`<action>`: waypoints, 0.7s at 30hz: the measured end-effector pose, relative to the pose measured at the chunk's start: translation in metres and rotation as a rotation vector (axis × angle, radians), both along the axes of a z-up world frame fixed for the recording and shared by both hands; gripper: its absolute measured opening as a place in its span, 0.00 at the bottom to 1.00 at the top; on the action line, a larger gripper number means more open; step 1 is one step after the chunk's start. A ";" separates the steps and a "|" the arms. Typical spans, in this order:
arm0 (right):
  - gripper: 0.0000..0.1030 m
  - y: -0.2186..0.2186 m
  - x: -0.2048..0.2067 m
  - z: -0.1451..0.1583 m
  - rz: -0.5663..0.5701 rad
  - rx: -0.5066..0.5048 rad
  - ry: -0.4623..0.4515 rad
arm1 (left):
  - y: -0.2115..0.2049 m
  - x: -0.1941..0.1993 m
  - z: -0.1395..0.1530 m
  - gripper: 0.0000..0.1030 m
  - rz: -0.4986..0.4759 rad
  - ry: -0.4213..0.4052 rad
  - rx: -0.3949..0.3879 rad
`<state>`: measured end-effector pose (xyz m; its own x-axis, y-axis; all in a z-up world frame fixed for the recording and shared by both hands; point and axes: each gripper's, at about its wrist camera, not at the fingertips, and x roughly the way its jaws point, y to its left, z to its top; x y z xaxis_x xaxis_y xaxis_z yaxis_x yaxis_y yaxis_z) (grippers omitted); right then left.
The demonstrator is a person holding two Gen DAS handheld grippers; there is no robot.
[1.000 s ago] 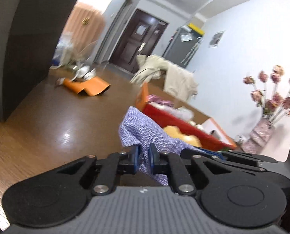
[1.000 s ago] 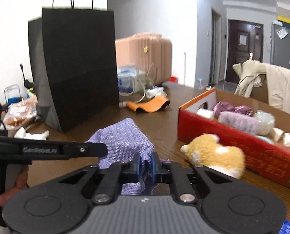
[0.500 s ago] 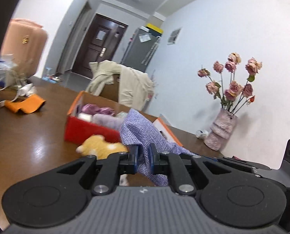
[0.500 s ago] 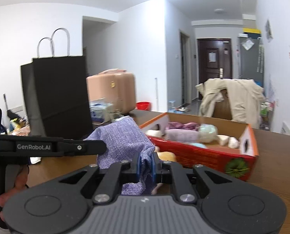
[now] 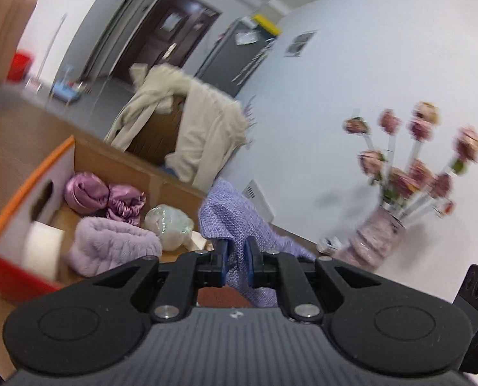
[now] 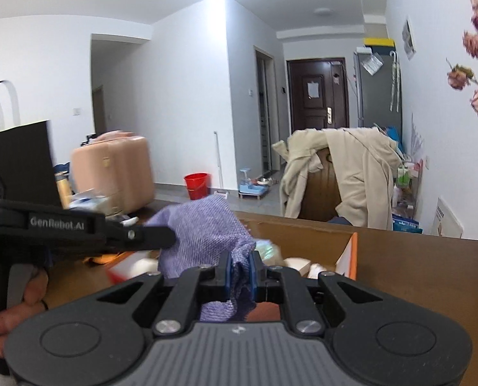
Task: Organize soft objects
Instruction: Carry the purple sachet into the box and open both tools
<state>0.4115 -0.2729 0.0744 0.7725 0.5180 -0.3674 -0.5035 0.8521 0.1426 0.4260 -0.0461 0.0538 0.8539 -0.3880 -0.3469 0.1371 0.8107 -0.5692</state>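
purple knit cloth (image 5: 235,215) pinched at both ends, we've got the left gripper (image 5: 235,259) and right gripper (image 6: 240,271) clamped on it, cloth bunched ahead of our fingers, over the open cardboard box (image 5: 30,189) of soft things.

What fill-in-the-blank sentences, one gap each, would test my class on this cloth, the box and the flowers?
1. Both grippers, left gripper and right gripper, are shut on a knitted ____ cloth.
2. The cardboard box has a red side and an ____ rim.
3. The flowers stand in a ____.

Missing words: purple; orange; vase
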 end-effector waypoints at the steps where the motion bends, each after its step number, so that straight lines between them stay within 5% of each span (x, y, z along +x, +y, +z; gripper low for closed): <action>1: 0.11 0.001 0.019 -0.003 -0.012 -0.010 0.005 | -0.002 0.014 -0.006 0.11 0.002 0.023 -0.009; 8: 0.11 0.028 0.116 -0.029 -0.064 -0.172 0.023 | -0.016 0.063 -0.032 0.14 -0.005 0.115 0.085; 10: 0.12 0.039 0.133 -0.038 -0.043 -0.225 0.063 | -0.015 0.067 -0.039 0.32 -0.023 0.145 0.087; 12: 0.15 0.050 0.143 -0.049 -0.026 -0.282 0.110 | -0.014 0.067 -0.043 0.39 -0.025 0.170 0.094; 16: 0.40 0.057 0.148 -0.062 -0.034 -0.301 0.159 | -0.016 0.061 -0.038 0.44 0.007 0.141 0.141; 21: 0.50 0.041 0.138 -0.044 -0.066 -0.234 0.111 | -0.018 0.048 -0.019 0.45 0.040 0.096 0.214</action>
